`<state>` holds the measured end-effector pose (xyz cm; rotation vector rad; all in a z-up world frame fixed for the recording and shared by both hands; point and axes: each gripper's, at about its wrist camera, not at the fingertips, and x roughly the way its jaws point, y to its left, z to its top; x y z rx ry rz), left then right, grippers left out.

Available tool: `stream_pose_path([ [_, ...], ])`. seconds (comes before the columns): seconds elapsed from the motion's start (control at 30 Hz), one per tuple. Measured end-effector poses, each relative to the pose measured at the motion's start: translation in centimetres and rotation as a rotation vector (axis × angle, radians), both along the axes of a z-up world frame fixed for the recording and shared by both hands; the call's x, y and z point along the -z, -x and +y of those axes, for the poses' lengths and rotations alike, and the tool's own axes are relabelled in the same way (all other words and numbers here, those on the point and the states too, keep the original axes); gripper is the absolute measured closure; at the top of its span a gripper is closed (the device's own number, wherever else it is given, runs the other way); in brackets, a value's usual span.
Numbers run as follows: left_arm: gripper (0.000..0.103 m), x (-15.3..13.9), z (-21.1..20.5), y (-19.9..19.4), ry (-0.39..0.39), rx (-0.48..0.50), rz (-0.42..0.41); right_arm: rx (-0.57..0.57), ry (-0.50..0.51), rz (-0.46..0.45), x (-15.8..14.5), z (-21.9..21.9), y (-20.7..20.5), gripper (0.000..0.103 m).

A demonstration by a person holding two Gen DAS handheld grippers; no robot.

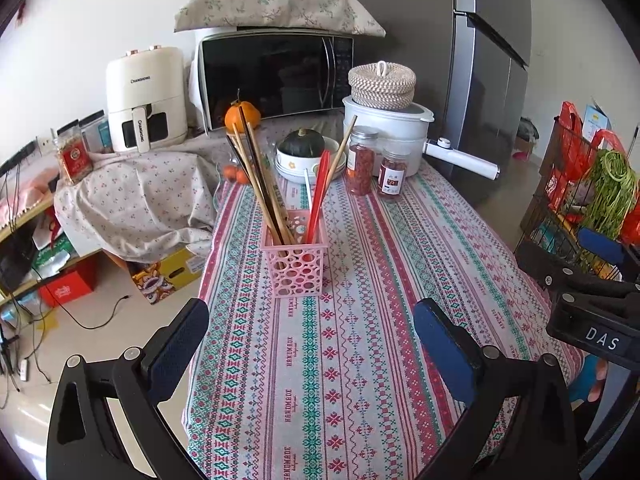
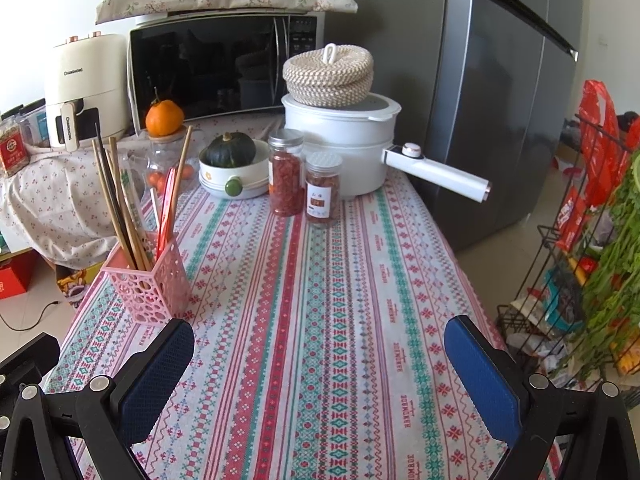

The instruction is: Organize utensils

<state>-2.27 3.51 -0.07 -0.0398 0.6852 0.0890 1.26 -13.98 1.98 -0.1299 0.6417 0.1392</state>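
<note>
Utensils: chopsticks [image 1: 260, 176] and red pieces [image 1: 316, 196] stand upright, fanned, in the pink holder [image 1: 294, 268].
Holder: mid-table on the patterned cloth [image 1: 360, 320]; bowl with squash [image 1: 304, 156] and two jars [image 1: 362, 160] behind it.
Left gripper [image 1: 312, 332]: spread wide, empty, just in front of holder.
Right gripper [image 2: 320, 356]: spread wide, empty, holder to its left.
Technique: likely approach from above, pinch one stick mid-shaft, lift straight so holder doesn't tip.

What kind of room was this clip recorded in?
Most likely a home kitchen or dining corner: a black-fronted microwave under a floral cloth, a tall grey refrigerator, and a white electric pot on a table with a striped patterned tablecloth.
</note>
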Motion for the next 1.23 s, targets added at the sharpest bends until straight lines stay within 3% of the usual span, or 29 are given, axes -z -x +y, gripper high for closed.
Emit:
stream_pose_path([
  [0.4, 0.0, -0.3, 0.1, 0.0, 0.015, -0.018, -0.015, -0.001, 0.0, 0.0, 0.0, 0.0, 0.0, 0.0],
  [0.83, 0.0, -0.9, -0.5, 0.2, -0.026, -0.082, -0.059, 0.001, 0.0, 0.005, 0.2, -0.1, 0.0, 0.0],
  [1.23, 0.0, 0.5, -0.1, -0.9, 0.037, -0.067, -0.02, 0.004, -0.005, 0.013, 0.2, -0.3, -0.1, 0.0],
])
